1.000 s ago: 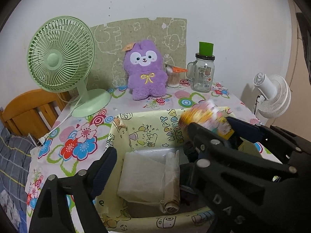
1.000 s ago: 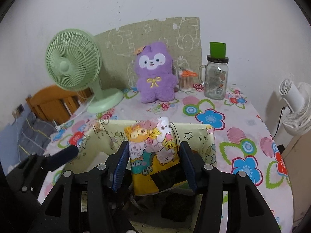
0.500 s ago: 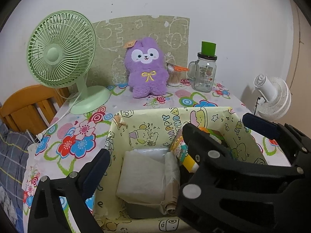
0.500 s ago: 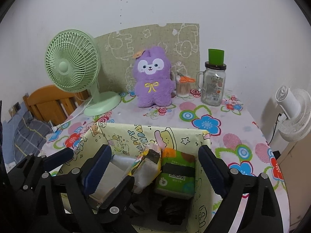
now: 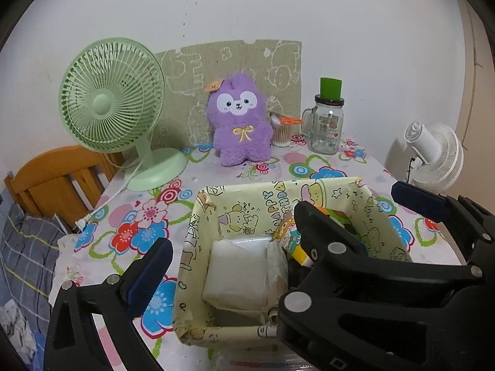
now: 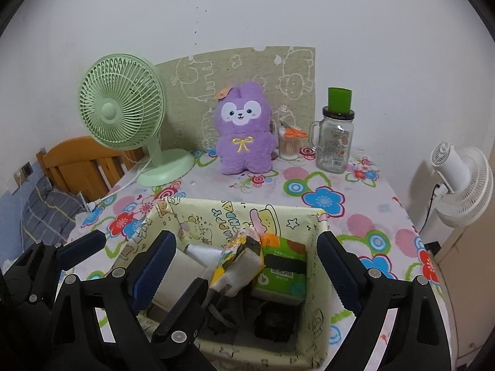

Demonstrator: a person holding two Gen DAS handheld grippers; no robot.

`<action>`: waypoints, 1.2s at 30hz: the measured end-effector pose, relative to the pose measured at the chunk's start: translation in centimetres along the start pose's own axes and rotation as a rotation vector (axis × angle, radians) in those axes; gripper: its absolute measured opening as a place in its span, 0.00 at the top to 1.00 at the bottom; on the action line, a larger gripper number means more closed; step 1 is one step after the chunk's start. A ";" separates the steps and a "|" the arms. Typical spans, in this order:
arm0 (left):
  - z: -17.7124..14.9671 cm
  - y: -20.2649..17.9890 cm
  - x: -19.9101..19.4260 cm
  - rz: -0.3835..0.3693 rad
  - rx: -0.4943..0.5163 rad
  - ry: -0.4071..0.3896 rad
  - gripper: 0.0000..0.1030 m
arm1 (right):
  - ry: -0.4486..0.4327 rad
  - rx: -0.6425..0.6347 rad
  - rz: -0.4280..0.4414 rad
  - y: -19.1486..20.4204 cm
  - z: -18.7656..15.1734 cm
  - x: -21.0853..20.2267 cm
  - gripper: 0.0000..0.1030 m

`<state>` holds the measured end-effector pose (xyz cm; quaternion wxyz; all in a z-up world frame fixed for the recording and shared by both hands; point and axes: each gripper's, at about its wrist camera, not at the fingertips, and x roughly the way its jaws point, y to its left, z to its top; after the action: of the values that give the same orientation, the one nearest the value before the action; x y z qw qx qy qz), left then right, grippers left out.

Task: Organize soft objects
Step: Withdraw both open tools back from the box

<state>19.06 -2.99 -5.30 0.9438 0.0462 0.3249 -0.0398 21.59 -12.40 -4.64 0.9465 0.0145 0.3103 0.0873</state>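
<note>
1. Between the spread fingers of the right gripper (image 6: 244, 266) sits the open top of a yellow cartoon-print storage box (image 6: 312, 318); its jaws stand wide apart and hold nothing.
2. Inside the box, a cartoon-print tissue pack (image 6: 238, 262) leans tilted near the middle, touching a green tissue pack (image 6: 283, 273) on its right side. A white soft pack (image 5: 236, 273) lies flat in the left part, and dark items fill the near bottom corner, too dim to name.
3. Left gripper (image 5: 222, 247) hangs over the box's left half with its jaws apart too, one finger outside the left wall, the other reaching in over the middle; nothing is clamped.
4. Beyond the box, a purple plush toy (image 6: 244, 130) sits upright at the back of the floral tablecloth (image 6: 321, 199), well apart from the box.
5. Left of the plush stands a green desk fan (image 6: 122, 108); to its right, a cotton-swab cup (image 6: 289, 143) and a glass mug jar (image 6: 335, 140) with a green cap.
6. Off the table's right edge stands a white fan (image 6: 461, 182).
</note>
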 end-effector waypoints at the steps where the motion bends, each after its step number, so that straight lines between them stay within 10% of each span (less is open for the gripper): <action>1: 0.0 0.0 -0.3 -0.001 0.001 -0.003 0.01 | -0.003 0.001 -0.001 0.0 0.0 -0.3 0.08; 36: -3.6 -2.3 -9.0 -0.040 0.064 -0.091 0.00 | -0.049 0.009 -0.040 0.3 -3.9 -10.3 0.08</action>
<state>9.52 -4.50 -2.75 0.9547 0.0678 0.2811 -0.0708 11.08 -13.98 -1.69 0.9553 0.0146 0.2876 0.0665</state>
